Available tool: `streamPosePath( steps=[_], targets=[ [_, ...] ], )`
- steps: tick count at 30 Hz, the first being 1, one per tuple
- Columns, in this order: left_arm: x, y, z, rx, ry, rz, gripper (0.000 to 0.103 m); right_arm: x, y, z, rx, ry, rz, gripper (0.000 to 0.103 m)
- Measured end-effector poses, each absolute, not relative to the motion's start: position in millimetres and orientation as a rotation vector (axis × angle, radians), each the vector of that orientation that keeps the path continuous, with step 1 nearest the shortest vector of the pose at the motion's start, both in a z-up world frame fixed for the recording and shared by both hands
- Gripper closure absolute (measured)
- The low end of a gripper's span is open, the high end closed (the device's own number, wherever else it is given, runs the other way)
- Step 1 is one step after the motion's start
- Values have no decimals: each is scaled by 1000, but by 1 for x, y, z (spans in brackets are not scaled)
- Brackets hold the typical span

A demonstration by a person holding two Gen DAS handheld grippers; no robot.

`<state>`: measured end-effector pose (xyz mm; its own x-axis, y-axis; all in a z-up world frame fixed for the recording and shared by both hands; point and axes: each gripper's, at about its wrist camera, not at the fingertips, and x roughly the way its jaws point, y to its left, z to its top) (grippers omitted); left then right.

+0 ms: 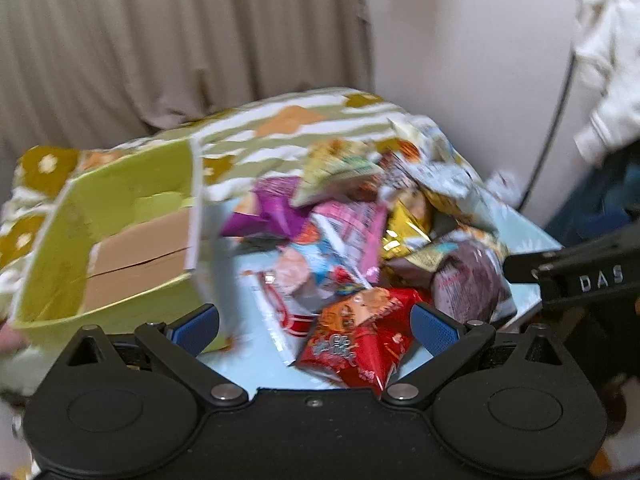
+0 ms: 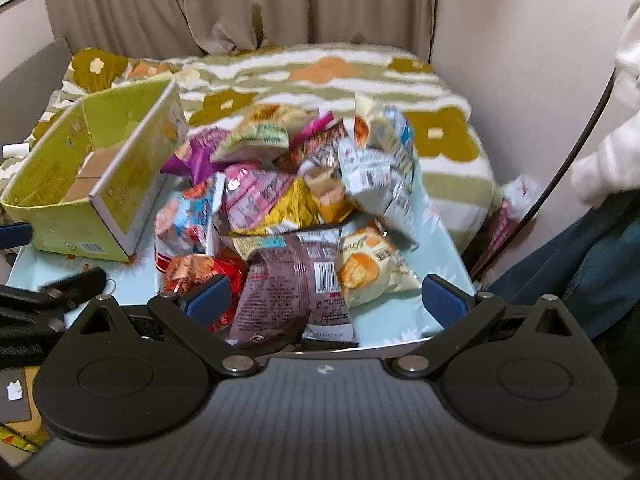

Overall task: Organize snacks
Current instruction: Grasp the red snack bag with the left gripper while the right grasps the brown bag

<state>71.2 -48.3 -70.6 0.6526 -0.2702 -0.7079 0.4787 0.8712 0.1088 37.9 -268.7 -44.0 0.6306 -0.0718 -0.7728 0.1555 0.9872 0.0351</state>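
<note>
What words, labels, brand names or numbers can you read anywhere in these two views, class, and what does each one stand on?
"DAS": white letters on the black body of the right gripper, seen at the right edge of the left wrist view.
Brown packet: barcode and small print, too blurred to read.
Red packet: large lettering, blurred, unreadable.
Green box: barcode and side print, too small to read.
All other snack wrappers: blurred, unreadable.

Soft, even indoor light; shadows faint. Left wrist view heavily motion-smeared: green box (image 1: 116,236) edges and snack packets (image 1: 352,232) streaked. Right wrist view sharper near, barcode on brown packet (image 2: 296,284) readable, far packets blurred. Glare on gold wrapper (image 1: 404,228). Fisheye bends curtain (image 2: 240,4); corners vignetted black.
</note>
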Motion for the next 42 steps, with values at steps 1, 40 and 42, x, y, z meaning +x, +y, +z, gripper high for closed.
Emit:
streamPosePath(
  steps=[1,40,42],
  targets=[
    [76,-53,-79,316,754,-458,0,42,-269,-50,103,890,-128,0],
    [118,-98,-176,558,863,-583,41,115,-275,-126,269,1028,14,23],
    [118,-96,-176,551,866,-581,41,114,-275,-127,264,1031,21,27]
  ],
)
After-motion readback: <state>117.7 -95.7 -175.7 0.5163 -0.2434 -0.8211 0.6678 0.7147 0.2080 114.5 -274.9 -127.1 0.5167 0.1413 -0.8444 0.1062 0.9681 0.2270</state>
